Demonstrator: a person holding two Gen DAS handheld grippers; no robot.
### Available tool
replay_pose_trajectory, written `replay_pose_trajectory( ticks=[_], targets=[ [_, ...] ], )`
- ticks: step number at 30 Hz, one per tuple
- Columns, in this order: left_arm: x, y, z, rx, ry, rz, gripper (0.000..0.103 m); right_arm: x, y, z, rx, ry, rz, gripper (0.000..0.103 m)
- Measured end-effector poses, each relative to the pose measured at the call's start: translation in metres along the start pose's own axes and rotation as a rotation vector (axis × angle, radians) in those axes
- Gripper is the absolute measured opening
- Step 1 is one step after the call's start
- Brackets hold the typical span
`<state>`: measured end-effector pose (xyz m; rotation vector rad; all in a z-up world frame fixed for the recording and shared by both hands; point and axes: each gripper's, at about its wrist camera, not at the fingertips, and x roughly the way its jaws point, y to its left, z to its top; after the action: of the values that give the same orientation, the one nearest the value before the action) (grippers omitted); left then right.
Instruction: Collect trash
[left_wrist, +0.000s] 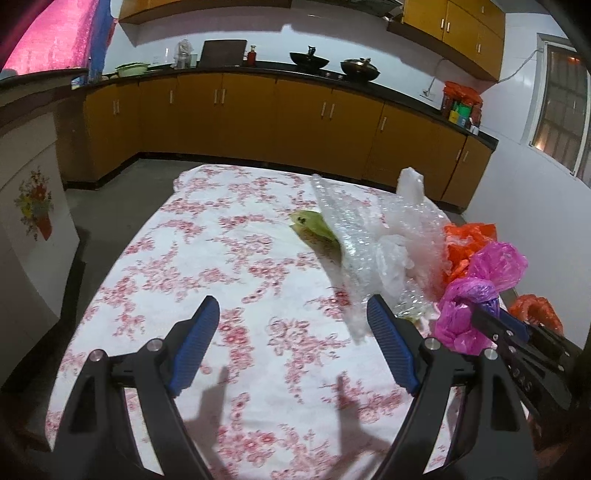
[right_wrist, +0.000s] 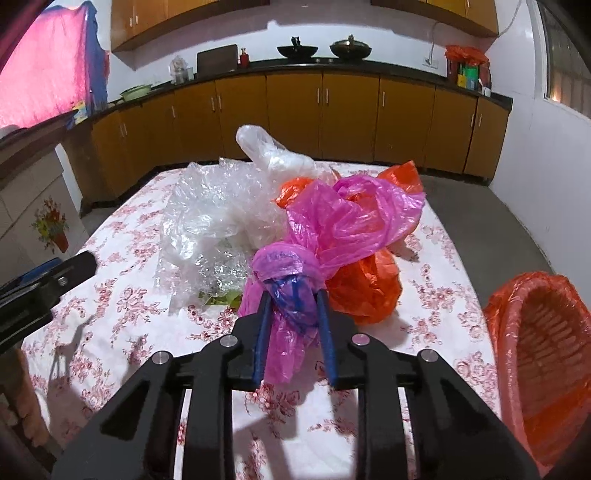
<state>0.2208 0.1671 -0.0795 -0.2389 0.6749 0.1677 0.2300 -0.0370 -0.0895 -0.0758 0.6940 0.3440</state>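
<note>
Right gripper (right_wrist: 291, 291): lower centre of the right wrist view, jaws closing tight on a pink plastic bag (right_wrist: 343, 221), which is bunching between the blue pads. Left gripper (left_wrist: 291, 314): lower centre of the left wrist view, jaws standing wide apart, gripping nothing, hovering over the floral tablecloth (left_wrist: 207, 251). Trash pile at mid-frame: clear bubble wrap (right_wrist: 207, 206), orange plastic bag (right_wrist: 365, 288) touching the pink one, green leaf scrap (left_wrist: 314, 225) peeking out beside the wrap. Orange-lined basket (right_wrist: 539, 354) sitting at lower right. Readable writing: none legible; the lettering on the gripper body is too blurred.
</note>
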Motion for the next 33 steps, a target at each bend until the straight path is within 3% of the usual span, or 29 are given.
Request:
replay_pose_trajectory(
  ticks=[14,21,25,33],
  targets=[
    [0.072,-0.023,0.047,-0.052,0.104,-0.106,0.056,-0.021,-0.01,-0.015,-0.065,-0.021,-0.06,0.025],
    [0.103,-0.025,0.053,-0.092,0.187,-0.168,0.025,-0.02,-0.024,-0.019,-0.051,-0.005,-0.086,0.024],
    [0.1,-0.028,0.052,-0.078,0.177,-0.179,0.01,-0.02,-0.026,-0.021,-0.05,-0.004,-0.093,0.025],
    [0.057,-0.032,0.054,-0.012,0.088,-0.163,0.007,-0.033,-0.028,-0.021,-0.051,-0.023,-0.094,0.025]
  ],
)
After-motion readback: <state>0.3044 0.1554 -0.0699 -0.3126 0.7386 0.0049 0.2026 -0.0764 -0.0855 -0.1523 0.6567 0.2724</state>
